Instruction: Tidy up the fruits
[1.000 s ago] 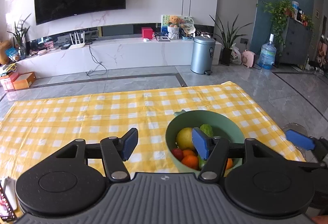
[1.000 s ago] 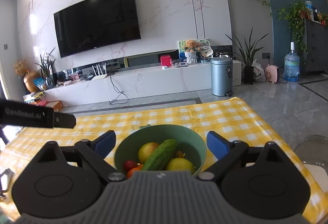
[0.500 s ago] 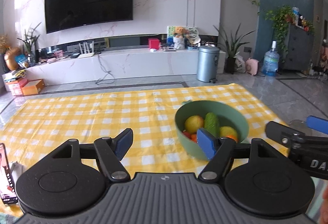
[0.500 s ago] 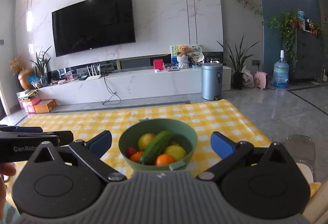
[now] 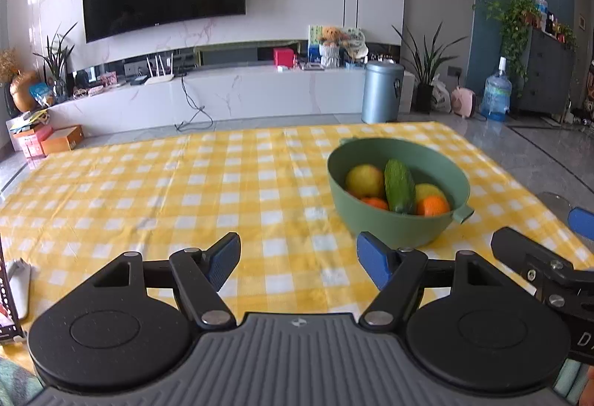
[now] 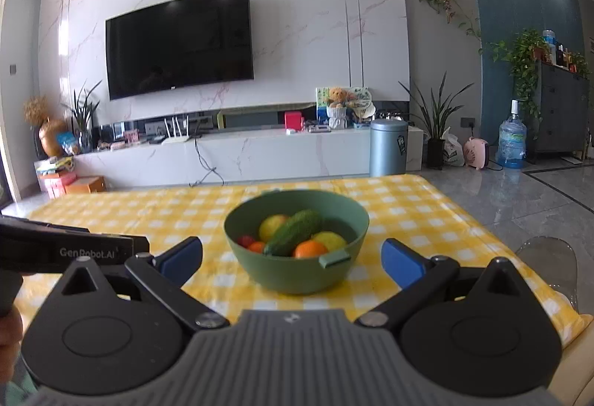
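While both pairs of blue-padded black fingers stand wide with nothing between them, the left gripper (image 5: 299, 257) sits low in its frame over the yellow-and-white checked cloth on the counter (image 5: 185, 190), and the right gripper (image 6: 291, 259) frames the bowl from below. Just beyond the fingers, at centre, the round matte green plastic bowl (image 6: 308, 276) holds a bumpy dark green cucumber (image 6: 293, 237), a smooth orange (image 6: 311, 250), a yellow-green apple (image 6: 273, 226) and a small red fruit (image 6: 245, 241).
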